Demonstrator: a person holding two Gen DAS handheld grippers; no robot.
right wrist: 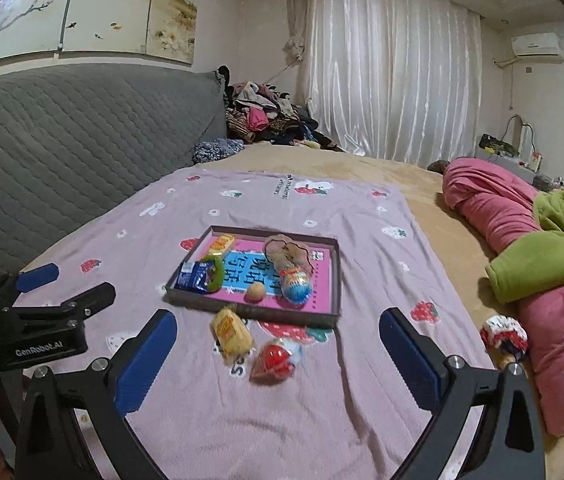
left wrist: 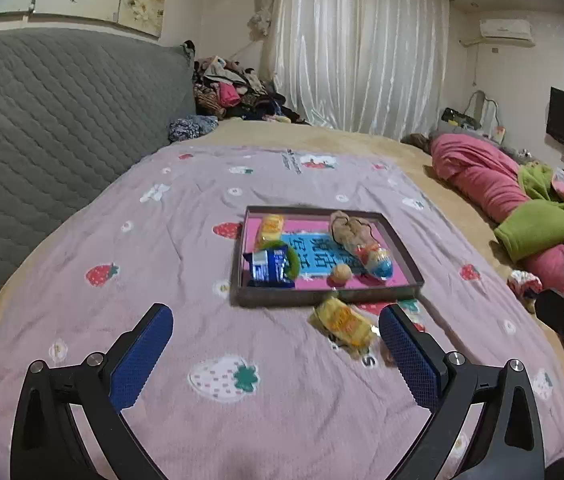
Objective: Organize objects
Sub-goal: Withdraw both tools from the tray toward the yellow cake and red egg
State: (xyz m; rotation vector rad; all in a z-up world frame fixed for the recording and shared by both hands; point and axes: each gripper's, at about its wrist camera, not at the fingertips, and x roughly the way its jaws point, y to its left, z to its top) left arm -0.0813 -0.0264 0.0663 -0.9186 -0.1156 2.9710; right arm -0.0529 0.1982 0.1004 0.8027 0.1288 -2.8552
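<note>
On the bed, over a lilac strawberry-print blanket (right wrist: 321, 400), a shallow dark-rimmed rectangular tray with a pink and blue printed floor (right wrist: 331, 280) is lying flat, its long axis running left to right across both views. Five things are sitting inside it: one yellow wrapped snack (right wrist: 222, 243) at the far left corner, one blue foil packet (right wrist: 193, 276) at the near left with one lime-green ring (right wrist: 218, 274) touching it, one small round tan ball (right wrist: 256, 292) near the front rim, and one clear bag with brown contents (right wrist: 287, 266) whose long axis is running from the far side toward the near rim, its colourful end pointing at the camera. Two things are lying on the blanket just outside the front rim: one yellow crinkled snack packet (right wrist: 230, 330), its long axis tilting slightly away from the rim, and one red and white wrapped sweet (right wrist: 276, 360) beside it. The left gripper (left wrist: 276, 334) is hovering above the blanket with its two blue-padded fingers spread wide and nothing between them, the yellow crinkled packet lying ahead, close to its right pad. The right gripper (right wrist: 278, 338) is likewise gaping and empty, with both loose items lying ahead between its pads.
</note>
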